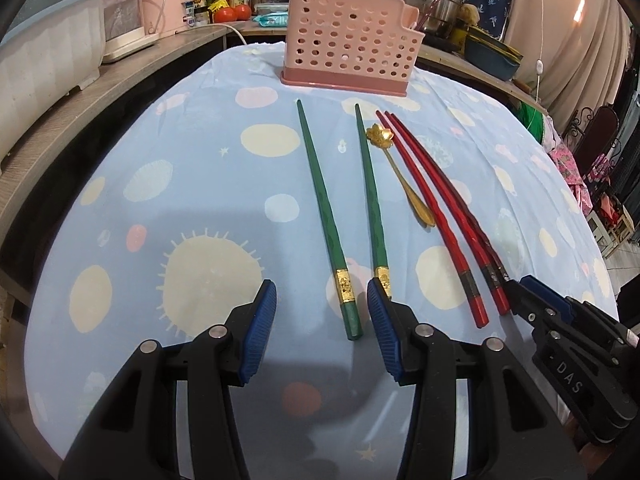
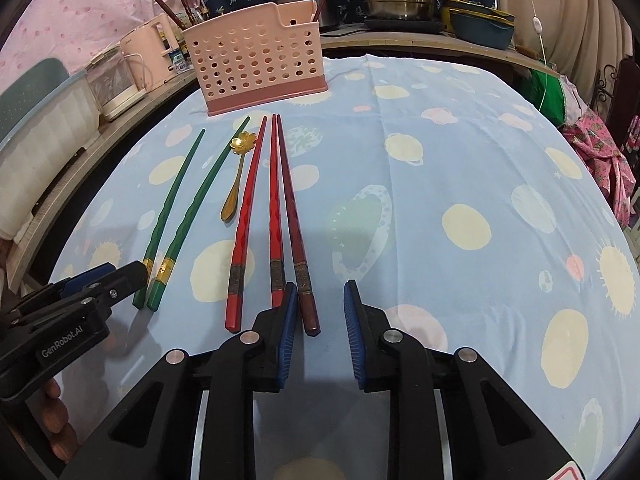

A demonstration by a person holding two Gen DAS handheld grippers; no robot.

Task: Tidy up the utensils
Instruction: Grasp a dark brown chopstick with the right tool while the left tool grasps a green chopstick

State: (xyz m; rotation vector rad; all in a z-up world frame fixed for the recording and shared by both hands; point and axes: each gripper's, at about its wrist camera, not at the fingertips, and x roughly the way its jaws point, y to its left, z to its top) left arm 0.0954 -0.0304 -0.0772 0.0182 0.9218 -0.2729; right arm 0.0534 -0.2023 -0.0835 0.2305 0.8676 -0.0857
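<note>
Both grippers, left (image 1: 322, 332) and right (image 2: 320, 328), have wide, empty jaws. The 2 green chopsticks (image 1: 320, 204) and red chopsticks (image 2: 276, 216) lie close, so one grab could scatter neighbours.

Tablecloth (image 1: 200, 184) is light blue with cream, pink and white dots plus spiky suns. Two green chopsticks (image 1: 326, 216) with gold bands, red chopsticks (image 2: 250, 216) with dark bands, gold spoon (image 1: 400, 172), pink holey basket (image 1: 348, 40). Blue gripper pads (image 1: 260, 332).
</note>
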